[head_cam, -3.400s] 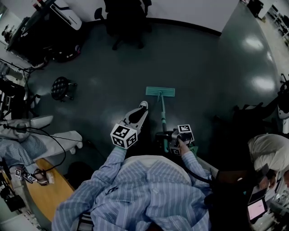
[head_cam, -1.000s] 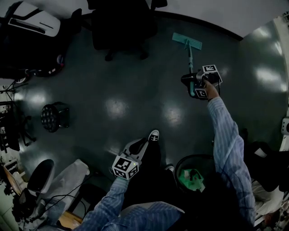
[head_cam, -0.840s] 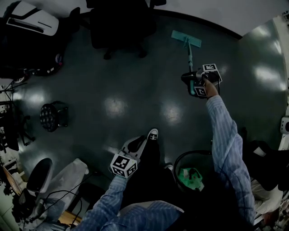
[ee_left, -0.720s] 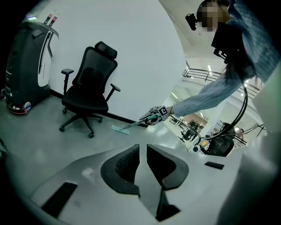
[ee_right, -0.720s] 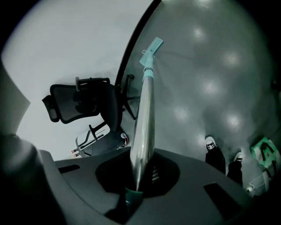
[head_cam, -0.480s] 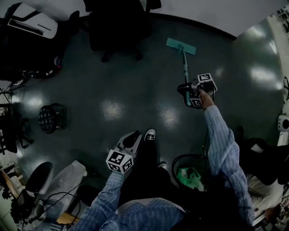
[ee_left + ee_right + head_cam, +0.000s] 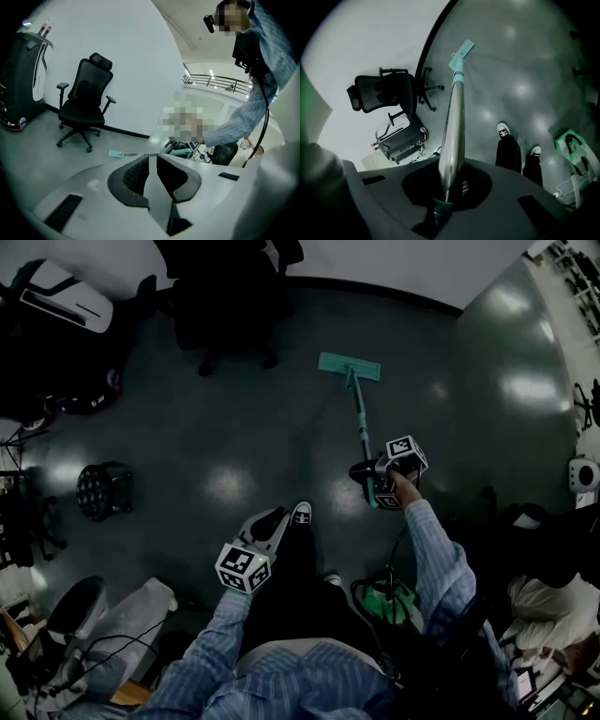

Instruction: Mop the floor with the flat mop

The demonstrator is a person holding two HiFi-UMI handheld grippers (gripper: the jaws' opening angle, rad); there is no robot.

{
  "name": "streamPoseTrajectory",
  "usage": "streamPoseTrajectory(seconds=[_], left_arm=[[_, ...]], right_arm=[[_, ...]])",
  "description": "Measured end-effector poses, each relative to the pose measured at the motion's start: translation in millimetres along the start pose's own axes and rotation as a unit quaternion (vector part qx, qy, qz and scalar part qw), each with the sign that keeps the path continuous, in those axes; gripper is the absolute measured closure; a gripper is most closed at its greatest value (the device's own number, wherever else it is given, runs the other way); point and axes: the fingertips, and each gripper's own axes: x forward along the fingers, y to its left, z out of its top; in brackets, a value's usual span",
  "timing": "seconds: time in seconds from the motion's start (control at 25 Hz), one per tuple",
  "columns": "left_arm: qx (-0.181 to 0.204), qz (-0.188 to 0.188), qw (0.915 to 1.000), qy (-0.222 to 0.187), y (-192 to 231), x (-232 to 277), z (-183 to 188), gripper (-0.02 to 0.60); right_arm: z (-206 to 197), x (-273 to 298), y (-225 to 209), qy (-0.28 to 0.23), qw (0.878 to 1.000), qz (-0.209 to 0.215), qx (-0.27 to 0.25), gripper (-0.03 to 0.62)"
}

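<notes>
We stretch our right arm forward, the right gripper [image 7: 372,486] jaws clamped on the flat mop [image 7: 350,367] handle. The left gripper [image 7: 270,522] hangs low, its jaws closed and empty.

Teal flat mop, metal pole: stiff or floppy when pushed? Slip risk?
The teal flat mop: its metal pole runs straight from the right gripper to the head, so probably stiff. The polished tube could twist in the jaws. The head lies flat on the glossy floor, so likely glides easily.
</notes>
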Motion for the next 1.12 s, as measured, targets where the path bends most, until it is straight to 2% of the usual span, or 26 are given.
streamPoseTrajectory(seconds=[0.16, 0.4, 0.84, 1.12], left_arm=[[-0.001, -0.012, 0.9999, -0.005, -37.9, -16.0, -15.1, 0.528], [0.03, -0.036, 0.9989, -0.005, -100.2, -49.0, -46.2, 0.528], [0.062, -0.038, 0.9967, -0.037, -184.0, -122.7, -93.8, 0.528], [0.051, -0.038, 0.9969, -0.047, -231.4, -159.9, -136.8, 0.528]], right_arm=[[-60.4, -7.5, -48.6, 0.003, 1.0, -0.001, 0.002, 0.565], [-157.3, -27.3, -132.4, -0.003, 1.0, -0.001, 0.005, 0.565], [-323.2, -47.3, -253.3, 0.013, 1.0, 0.016, 0.011, 0.566], [-414.2, -72.9, -329.1, 0.022, 1.0, 0.005, 0.005, 0.566]])
